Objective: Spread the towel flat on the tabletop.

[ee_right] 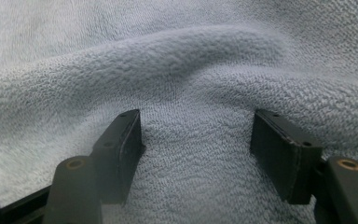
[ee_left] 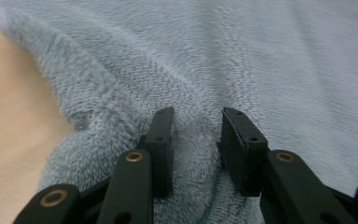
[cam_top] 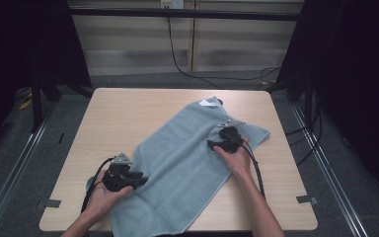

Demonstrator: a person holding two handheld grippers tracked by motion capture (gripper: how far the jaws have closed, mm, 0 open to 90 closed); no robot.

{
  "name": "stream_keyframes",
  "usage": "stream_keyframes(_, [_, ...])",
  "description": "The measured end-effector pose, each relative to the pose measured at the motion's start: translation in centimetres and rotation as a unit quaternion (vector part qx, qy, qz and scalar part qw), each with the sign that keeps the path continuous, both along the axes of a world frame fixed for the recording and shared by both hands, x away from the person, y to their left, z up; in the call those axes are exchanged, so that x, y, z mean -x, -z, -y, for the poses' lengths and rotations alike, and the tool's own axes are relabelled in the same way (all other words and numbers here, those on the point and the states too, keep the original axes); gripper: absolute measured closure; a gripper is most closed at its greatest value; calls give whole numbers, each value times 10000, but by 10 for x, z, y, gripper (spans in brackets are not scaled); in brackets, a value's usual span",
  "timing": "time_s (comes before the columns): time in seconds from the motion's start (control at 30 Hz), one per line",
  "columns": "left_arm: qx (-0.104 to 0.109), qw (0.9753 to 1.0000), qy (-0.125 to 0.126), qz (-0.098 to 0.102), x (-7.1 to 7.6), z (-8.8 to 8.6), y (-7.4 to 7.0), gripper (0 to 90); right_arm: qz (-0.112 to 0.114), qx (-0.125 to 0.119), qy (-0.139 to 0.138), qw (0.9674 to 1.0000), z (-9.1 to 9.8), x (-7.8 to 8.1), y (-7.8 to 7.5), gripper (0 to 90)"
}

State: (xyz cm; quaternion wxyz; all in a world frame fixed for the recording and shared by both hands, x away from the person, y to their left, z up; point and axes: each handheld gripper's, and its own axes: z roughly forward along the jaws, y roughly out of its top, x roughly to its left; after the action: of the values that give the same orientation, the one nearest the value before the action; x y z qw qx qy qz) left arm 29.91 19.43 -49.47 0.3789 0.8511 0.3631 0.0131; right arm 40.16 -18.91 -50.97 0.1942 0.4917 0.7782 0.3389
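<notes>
Working a grey-blue towel from two sides

Lying diagonally on the wooden table [cam_top: 128,113], the towel [cam_top: 187,163] runs its long axis from the near-left corner toward the far right; its near end hangs over the near table edge and a white label [cam_top: 208,103] sits at the far end. Left gripper [cam_top: 139,179] is at the towel's left long edge, jaws partly closed around a raised fold of cloth [ee_left: 196,154]; the pads seem to press it, though the pile blurs the contact. Right gripper [cam_top: 213,144] rests on the far-right part, jaws standing wide, unclenched, flat cloth and a ridge [ee_right: 200,46] ahead between them. Bare tabletop lies left and far of the towel, a narrower strip at right. Dark frames and cables [cam_top: 187,69] stand beyond the far edge
</notes>
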Motion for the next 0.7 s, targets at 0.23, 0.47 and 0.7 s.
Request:
stream_keyframes(0.23, [158,9996,111,-208,6,4,-1,636,-31,-199,-510,9985,-32,0,-14,349])
stream_keyframes(0.47, [595,9974,81,-411,4,-2,-10,592,30,-549,-1052,9929,-30,52,-35,349])
stream_keyframes(0.7, [940,9951,250,164,-5,-8,-53,578,-343,-508,-1716,9833,-41,119,-26,363])
